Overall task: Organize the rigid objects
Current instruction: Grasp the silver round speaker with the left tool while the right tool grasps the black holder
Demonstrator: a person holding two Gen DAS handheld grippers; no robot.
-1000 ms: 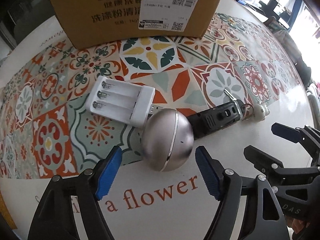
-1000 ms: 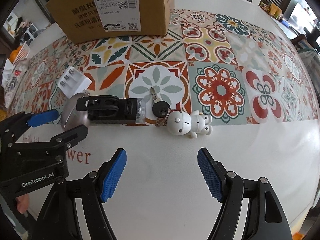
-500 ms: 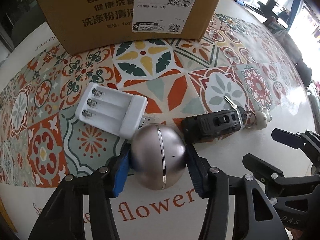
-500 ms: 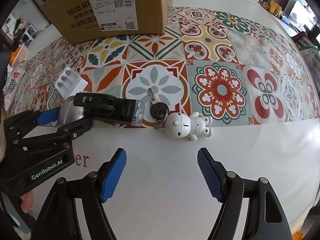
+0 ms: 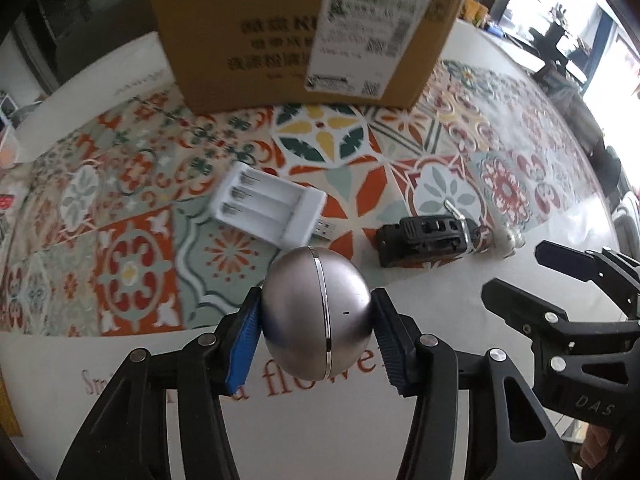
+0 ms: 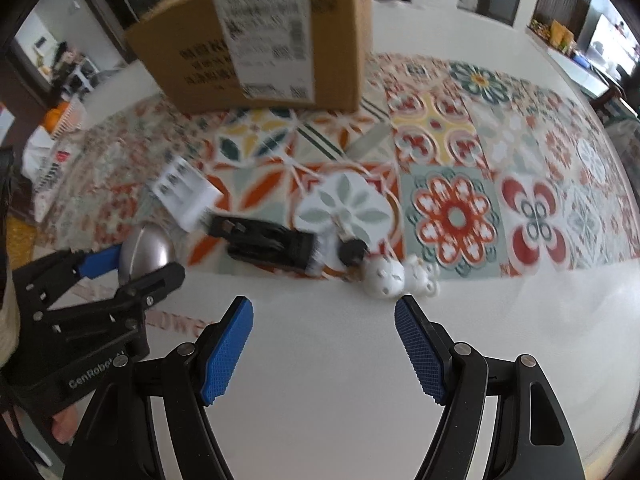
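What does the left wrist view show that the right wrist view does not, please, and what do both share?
Only the left wrist view shows both blue fingers pressed on the silver ball, and the charger's USB plug. Only the right wrist view shows the right gripper open and empty, and the white figurine clearly. Both show the cardboard box, white battery charger, black device and patterned tablecloth.

Sphere: brushed metal, satin sheen, polished seam band. Battery charger: glossy white plastic. Box: matt cardboard, paper label. Black clip: probably matt plastic. Gripper pads: textured blue rubber.
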